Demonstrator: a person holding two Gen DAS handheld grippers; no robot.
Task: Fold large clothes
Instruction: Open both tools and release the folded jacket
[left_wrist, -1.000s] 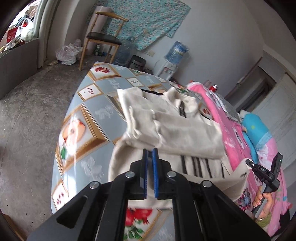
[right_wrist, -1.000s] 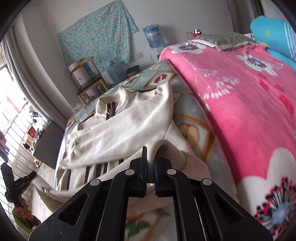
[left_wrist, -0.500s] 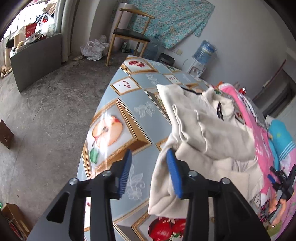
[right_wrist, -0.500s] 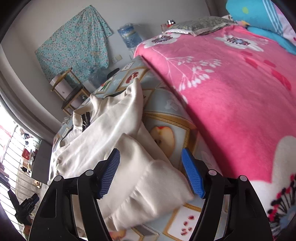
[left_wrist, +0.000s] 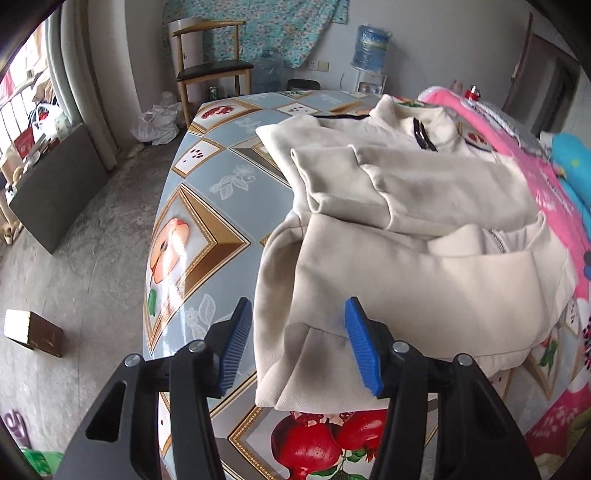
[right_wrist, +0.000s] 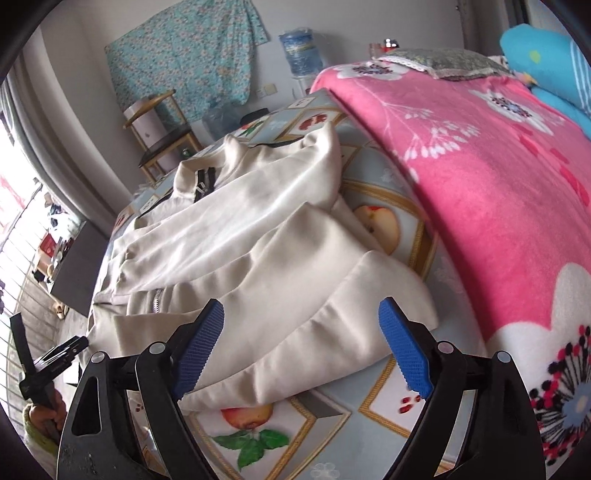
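A cream zip jacket (left_wrist: 406, 266) lies on the fruit-patterned table (left_wrist: 207, 206), sleeves folded across the chest and the lower part doubled up over them. My left gripper (left_wrist: 299, 345) hovers over the near left corner of the fold. Its jaws are opening, the blue pads clear of the cloth. In the right wrist view the jacket (right_wrist: 258, 229) fills the table (right_wrist: 332, 417). My right gripper (right_wrist: 303, 347) stands above the near right corner of the fold, jaws opening wide, and the pads do not touch the fabric. A hand holds the left gripper (right_wrist: 48, 365) at that view's lower left.
A bed with a pink flowered blanket (right_wrist: 480, 166) runs along the table's right side. A wooden chair (left_wrist: 210, 70), a water bottle (left_wrist: 371, 44) and a plastic bag (left_wrist: 159, 122) stand past the far end. On the floor to the left lie a wooden block (left_wrist: 33, 332) and a dark panel (left_wrist: 55, 184).
Both grippers were shut on the jacket's hem and have let it go, jaws spreading. The hem now rests folded over the sleeves. Both grippers have dropped lower, the left one rolling.
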